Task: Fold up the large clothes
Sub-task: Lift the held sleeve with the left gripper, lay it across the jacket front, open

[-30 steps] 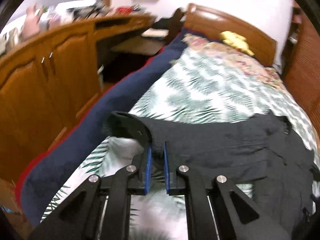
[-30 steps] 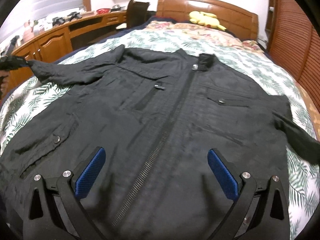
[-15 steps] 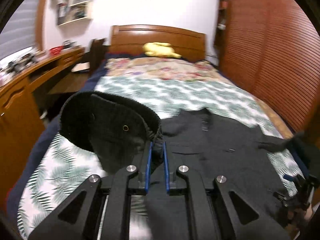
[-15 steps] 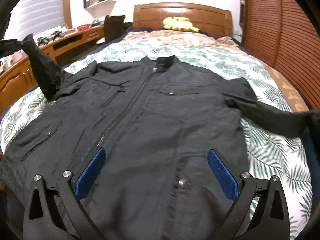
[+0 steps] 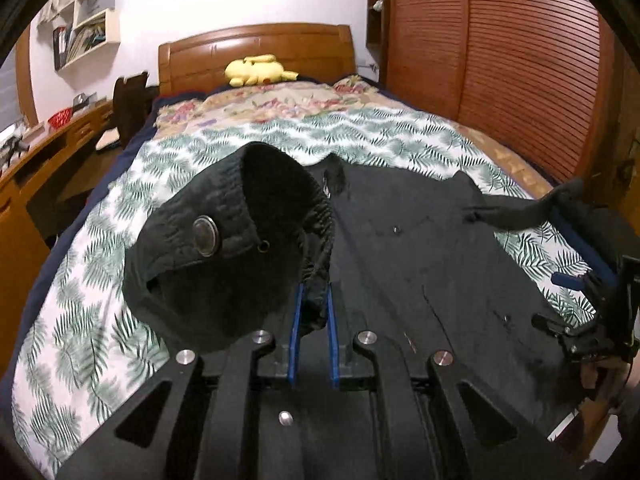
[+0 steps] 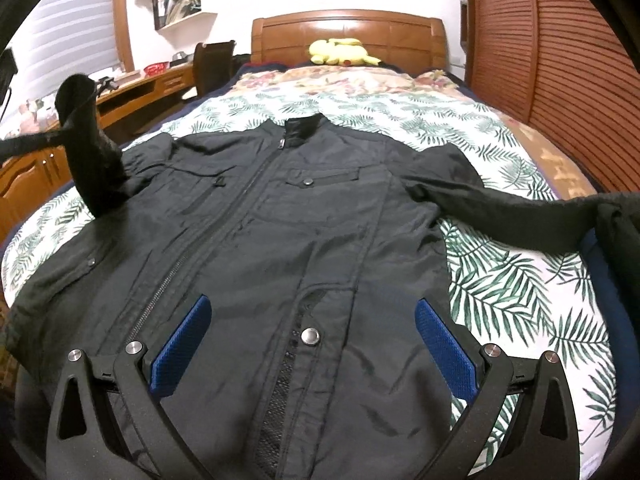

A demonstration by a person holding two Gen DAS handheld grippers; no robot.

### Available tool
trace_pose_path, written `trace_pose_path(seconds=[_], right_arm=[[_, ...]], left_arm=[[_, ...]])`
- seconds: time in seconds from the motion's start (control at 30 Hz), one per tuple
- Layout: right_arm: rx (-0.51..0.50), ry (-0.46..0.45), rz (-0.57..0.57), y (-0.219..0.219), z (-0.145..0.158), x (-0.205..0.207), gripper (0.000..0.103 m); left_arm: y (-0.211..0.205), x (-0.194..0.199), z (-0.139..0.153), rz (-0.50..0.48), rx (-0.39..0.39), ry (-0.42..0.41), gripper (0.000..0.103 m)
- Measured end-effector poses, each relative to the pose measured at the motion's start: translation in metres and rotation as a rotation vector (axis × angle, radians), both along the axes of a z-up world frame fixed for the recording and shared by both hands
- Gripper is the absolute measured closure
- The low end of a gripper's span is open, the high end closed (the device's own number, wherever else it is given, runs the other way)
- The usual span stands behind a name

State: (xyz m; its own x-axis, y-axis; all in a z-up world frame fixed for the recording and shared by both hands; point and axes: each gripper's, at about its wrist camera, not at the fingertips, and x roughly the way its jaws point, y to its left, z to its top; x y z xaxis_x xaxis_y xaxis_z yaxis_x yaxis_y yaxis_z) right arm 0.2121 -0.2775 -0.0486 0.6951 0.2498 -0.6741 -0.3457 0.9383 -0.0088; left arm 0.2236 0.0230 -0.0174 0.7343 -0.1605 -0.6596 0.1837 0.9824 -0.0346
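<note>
A black zip jacket (image 6: 304,240) lies front up on the bed, collar toward the headboard; it also shows in the left wrist view (image 5: 420,248). My left gripper (image 5: 312,304) is shut on the cuff of the jacket's left sleeve (image 5: 224,248) and holds it raised above the bed; in the right wrist view the raised sleeve (image 6: 92,160) stands up at the left. My right gripper (image 6: 316,340) is open and empty, hovering over the jacket's hem; it shows at the right edge of the left wrist view (image 5: 580,280). The other sleeve (image 6: 520,216) stretches off the bed's right side.
The bed has a palm-leaf cover (image 6: 520,280) and a wooden headboard (image 6: 348,36) with a yellow plush toy (image 6: 340,52). A wooden desk and cabinets (image 6: 44,160) run along the left. A slatted wooden wardrobe (image 6: 560,60) stands on the right.
My left gripper has lifted the sleeve cuff off the bed and swung it inward toward the jacket's body. The right gripper has stayed open, drifting right over the hem.
</note>
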Motion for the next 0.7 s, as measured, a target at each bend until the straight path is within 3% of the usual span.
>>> trace_pose_path(seconds=[0.2,0.4,0.7], right_arm=[[-0.009,0.003,0.048,0.018,-0.005,0.002,0.000],[-0.008,0.004,0.088,0.039,-0.004,0.006,0.000],[-0.008,-0.006,0.173,0.088,0.000,0.021,0.000]], left_arm=[[-0.003,-0.018,-0.017,-0.004,-0.034,0.062,0.089],[0.003,-0.041,-0.018,0.002,-0.051,0.048,0.073],[0.042,-0.057,-0.036,0.062,-0.066,0.055,0.061]])
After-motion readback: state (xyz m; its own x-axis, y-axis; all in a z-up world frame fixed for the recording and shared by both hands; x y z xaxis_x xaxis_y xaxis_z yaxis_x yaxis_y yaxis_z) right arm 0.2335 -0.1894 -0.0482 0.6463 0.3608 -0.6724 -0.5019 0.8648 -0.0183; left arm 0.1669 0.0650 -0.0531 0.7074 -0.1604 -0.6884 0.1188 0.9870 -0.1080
